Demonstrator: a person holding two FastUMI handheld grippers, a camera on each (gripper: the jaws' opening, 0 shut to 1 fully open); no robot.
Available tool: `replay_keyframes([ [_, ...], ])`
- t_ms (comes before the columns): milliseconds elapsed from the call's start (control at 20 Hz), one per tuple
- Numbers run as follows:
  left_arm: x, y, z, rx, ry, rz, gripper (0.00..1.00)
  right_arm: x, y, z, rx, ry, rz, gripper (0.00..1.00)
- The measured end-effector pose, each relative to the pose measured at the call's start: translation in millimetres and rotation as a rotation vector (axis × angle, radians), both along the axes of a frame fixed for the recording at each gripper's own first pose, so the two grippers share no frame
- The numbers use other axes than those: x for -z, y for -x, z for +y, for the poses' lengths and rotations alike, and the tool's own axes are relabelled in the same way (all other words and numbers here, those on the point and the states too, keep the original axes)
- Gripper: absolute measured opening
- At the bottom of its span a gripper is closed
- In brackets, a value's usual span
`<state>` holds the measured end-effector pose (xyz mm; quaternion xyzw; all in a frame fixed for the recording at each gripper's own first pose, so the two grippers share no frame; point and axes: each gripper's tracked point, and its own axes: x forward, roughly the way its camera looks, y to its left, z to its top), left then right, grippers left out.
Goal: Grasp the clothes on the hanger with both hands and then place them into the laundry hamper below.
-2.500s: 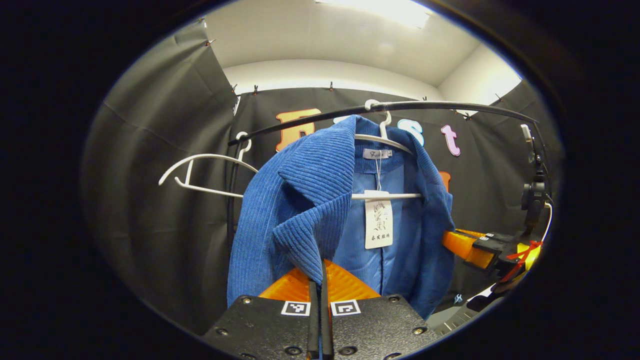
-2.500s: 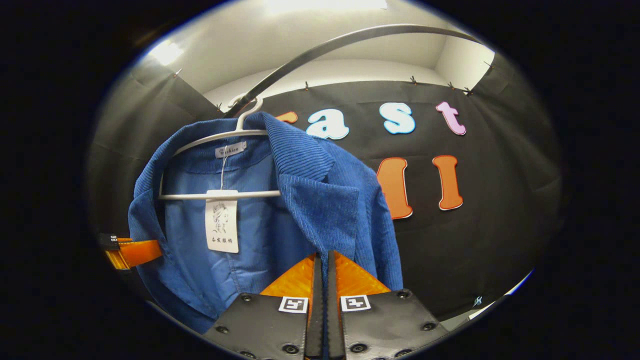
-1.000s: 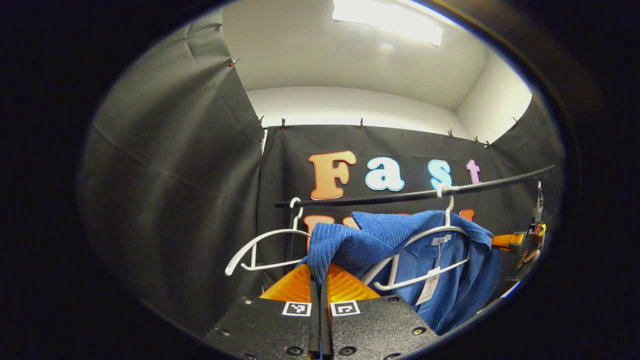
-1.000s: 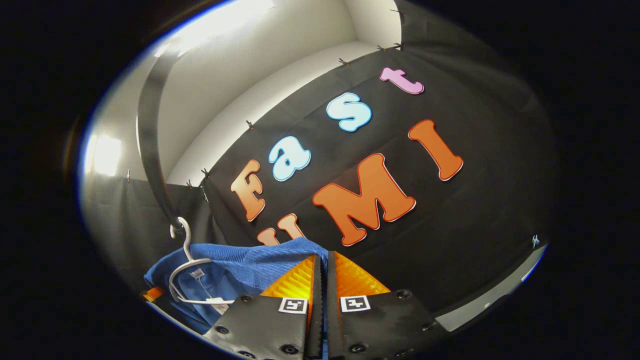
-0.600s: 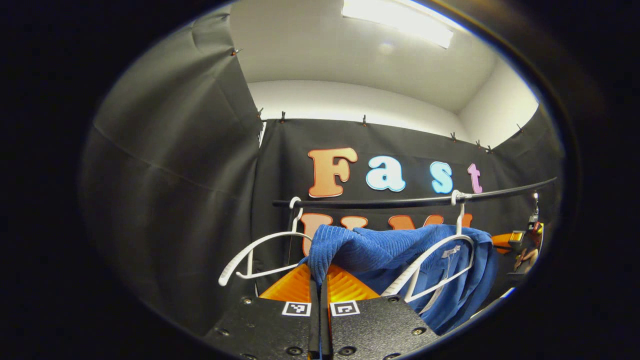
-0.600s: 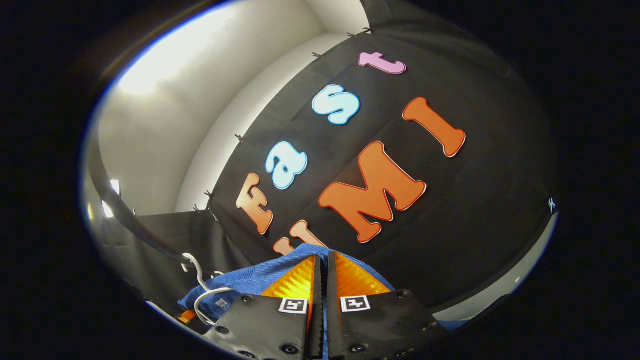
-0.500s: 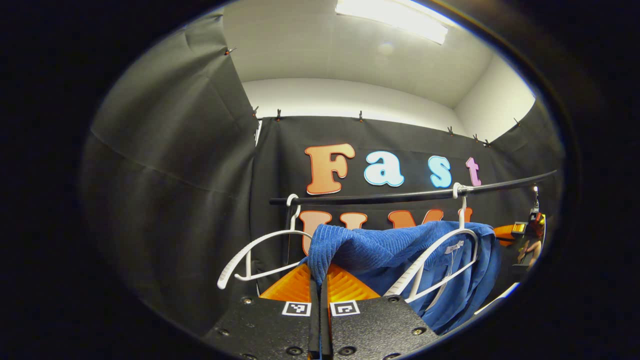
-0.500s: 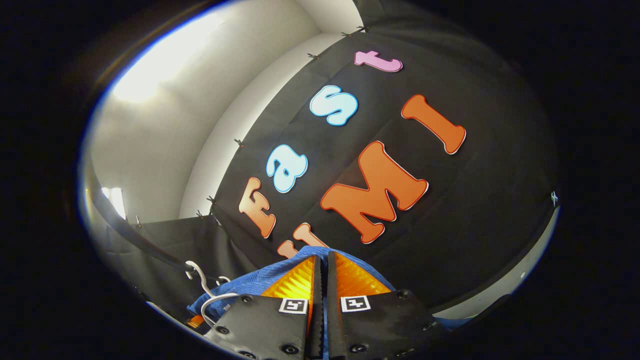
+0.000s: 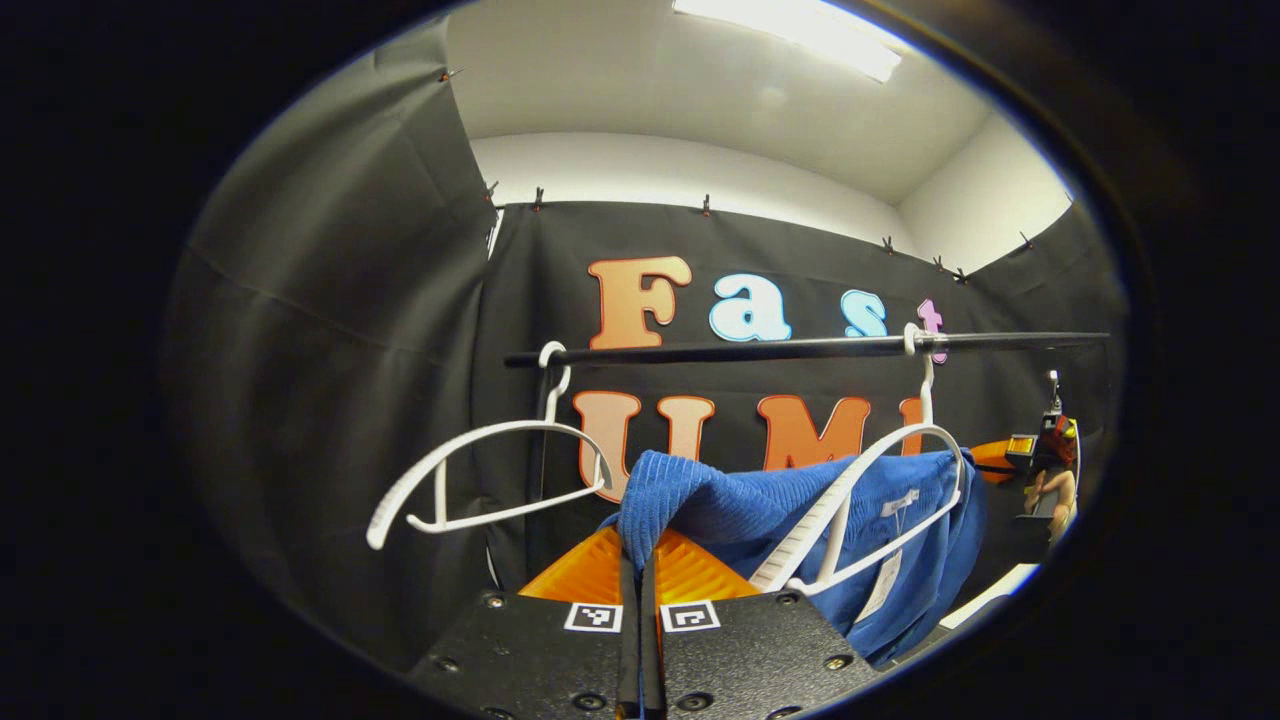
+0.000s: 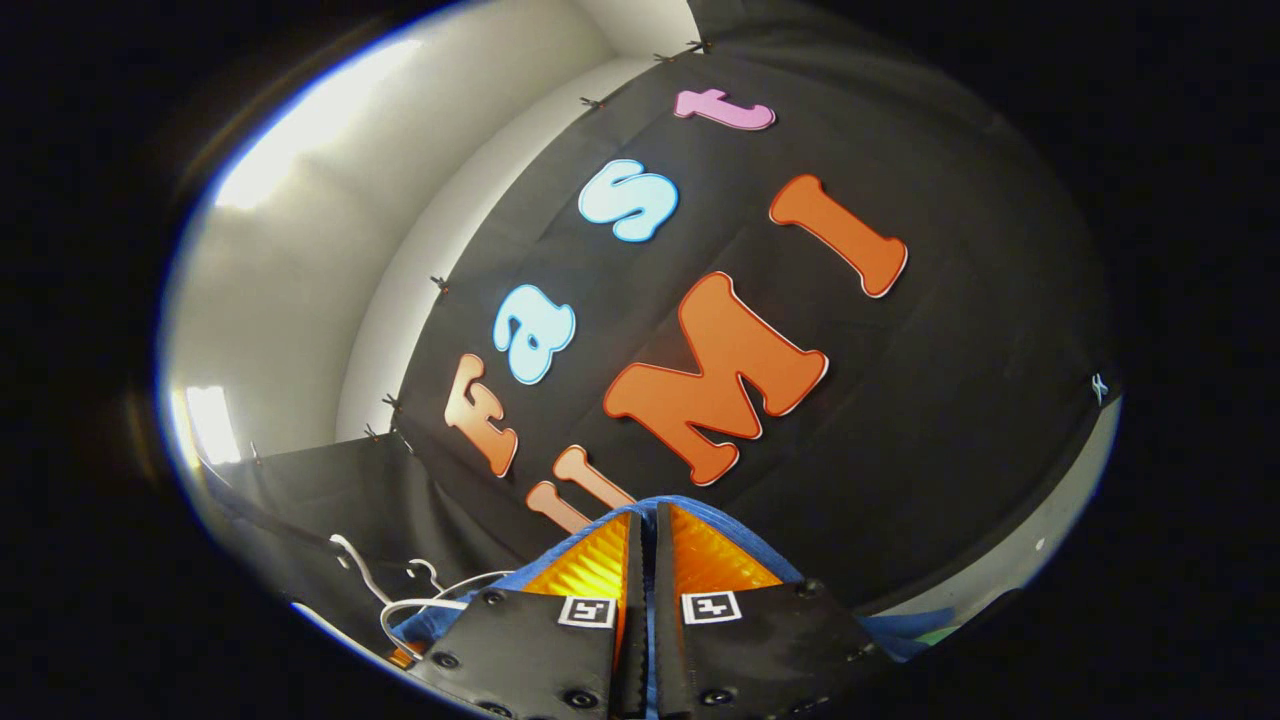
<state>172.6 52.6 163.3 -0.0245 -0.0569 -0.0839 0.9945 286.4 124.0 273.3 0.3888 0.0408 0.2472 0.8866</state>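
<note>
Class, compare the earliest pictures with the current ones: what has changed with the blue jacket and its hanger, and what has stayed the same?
The blue corduroy jacket has been pulled up off its white hanger, whose near arm is now bare. Both the left gripper and right gripper stay clamped on it. The empty hanger stays on the rail.

In the left gripper view, a rail (image 9: 760, 350) ran across before the booth wall, with two hangers hooked on it: an empty hanger (image 9: 480, 480) at its left end and a second hanger (image 9: 870, 500) toward the right. The jacket (image 9: 760, 510) stretched from the left gripper (image 9: 640, 560), whose fingers were pressed together on its near edge, across the second hanger. The right gripper (image 10: 645, 560), beyond the jacket's far side, was clamped on cloth too.
</note>
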Motion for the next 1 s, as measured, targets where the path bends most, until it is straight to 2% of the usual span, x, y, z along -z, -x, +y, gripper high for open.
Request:
replay_keyframes([
  [200, 14.3, 0.3, 10.8, -0.048, -0.049, -0.003, 0.00, 7.2, -15.2, -12.6, 0.066, 0.031, -0.019, 0.11],
  [500, 43.5, 7.5, 4.3, -0.030, -0.038, 0.038, 0.01, 36.2, -18.3, -26.4, 0.109, 0.091, 0.026, 0.11],
  [850, 62.1, 29.8, -7.9, -0.014, -0.041, 0.050, 0.01, 64.0, -7.9, -35.7, 0.111, 0.134, 0.060, 0.09],
  [1000, 66.8, 34.7, -13.1, -0.019, -0.053, 0.048, 0.01, 76.6, 1.2, -39.6, 0.120, 0.185, 0.066, 0.09],
])
